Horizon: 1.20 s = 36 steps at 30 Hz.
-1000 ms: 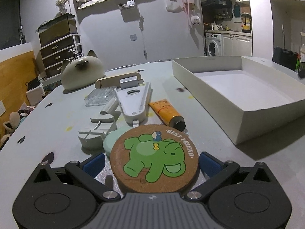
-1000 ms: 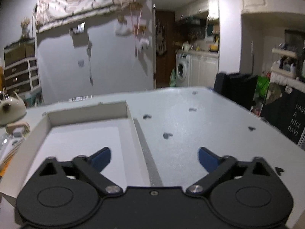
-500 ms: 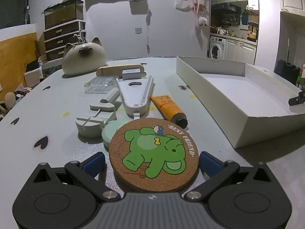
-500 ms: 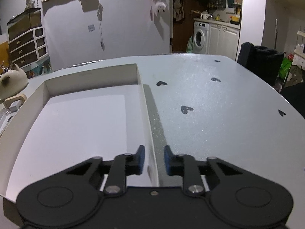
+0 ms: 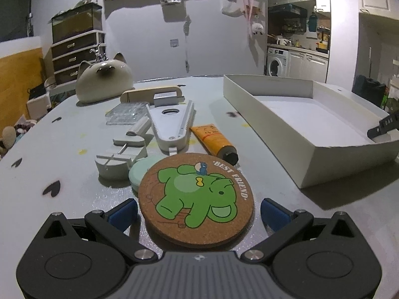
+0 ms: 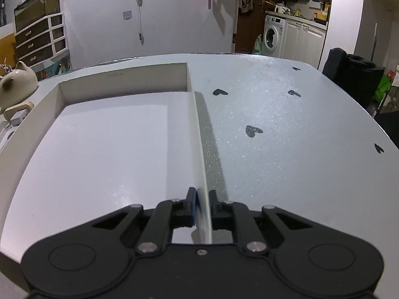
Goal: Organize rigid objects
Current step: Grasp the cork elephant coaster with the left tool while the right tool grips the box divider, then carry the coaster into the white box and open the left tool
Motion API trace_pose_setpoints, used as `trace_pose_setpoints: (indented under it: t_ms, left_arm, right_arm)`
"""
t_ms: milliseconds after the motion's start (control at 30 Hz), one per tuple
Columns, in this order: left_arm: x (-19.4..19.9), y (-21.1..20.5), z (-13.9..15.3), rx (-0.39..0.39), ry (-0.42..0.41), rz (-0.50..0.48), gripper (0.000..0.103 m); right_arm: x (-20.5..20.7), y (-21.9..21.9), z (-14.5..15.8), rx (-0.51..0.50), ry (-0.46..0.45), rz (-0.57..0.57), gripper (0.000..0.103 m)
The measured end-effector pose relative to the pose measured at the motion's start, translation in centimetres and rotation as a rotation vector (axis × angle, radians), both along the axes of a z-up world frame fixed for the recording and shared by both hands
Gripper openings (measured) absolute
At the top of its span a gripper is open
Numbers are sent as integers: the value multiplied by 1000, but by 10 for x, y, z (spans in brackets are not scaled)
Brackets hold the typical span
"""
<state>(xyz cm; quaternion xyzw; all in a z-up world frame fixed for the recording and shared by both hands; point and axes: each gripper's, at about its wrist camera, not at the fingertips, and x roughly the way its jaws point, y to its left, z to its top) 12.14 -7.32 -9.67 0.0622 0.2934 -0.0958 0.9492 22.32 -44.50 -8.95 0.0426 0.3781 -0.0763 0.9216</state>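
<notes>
R gripper pins box wall, L gripper jaws wide round coaster; next: close, lift it in.

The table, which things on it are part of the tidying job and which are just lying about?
Part of the job:
cork coaster between the open left gripper
orange tube
white box, wall pinched by the right gripper
mint disc

Probably just lying about:
cat figurine

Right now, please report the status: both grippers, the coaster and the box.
Left gripper open, straddling cork coaster on the table. Right gripper shut on white box side wall. Box empty; nothing blocking the coaster.
</notes>
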Motion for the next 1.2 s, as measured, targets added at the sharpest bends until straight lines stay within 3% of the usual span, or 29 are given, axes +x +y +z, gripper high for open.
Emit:
trace_pose_setpoints:
  t_ms: [267, 333, 533, 767, 1067, 1200]
  left_arm:
    - [3, -9, 2, 108, -69, -36, 103]
    - [7, -6, 3, 85, -58, -31, 98]
    - [2, -1, 8, 58, -75, -33, 98]
    - [-2, -8, 60, -23, -190, -108, 98]
    - [43, -83, 82, -171, -80, -354, 98]
    - [77, -124, 76, -246, 57, -398, 98]
  right_arm:
    - [2, 1, 1, 1, 12, -6, 11]
    - [3, 2, 1, -7, 16, -5, 11]
    - [2, 3, 0, -12, 11, -6, 11]
    - [2, 2, 0, -6, 11, -5, 11]
    - [3, 0, 0, 13, 13, -8, 10]
    - [4, 1, 0, 7, 19, -5, 10]
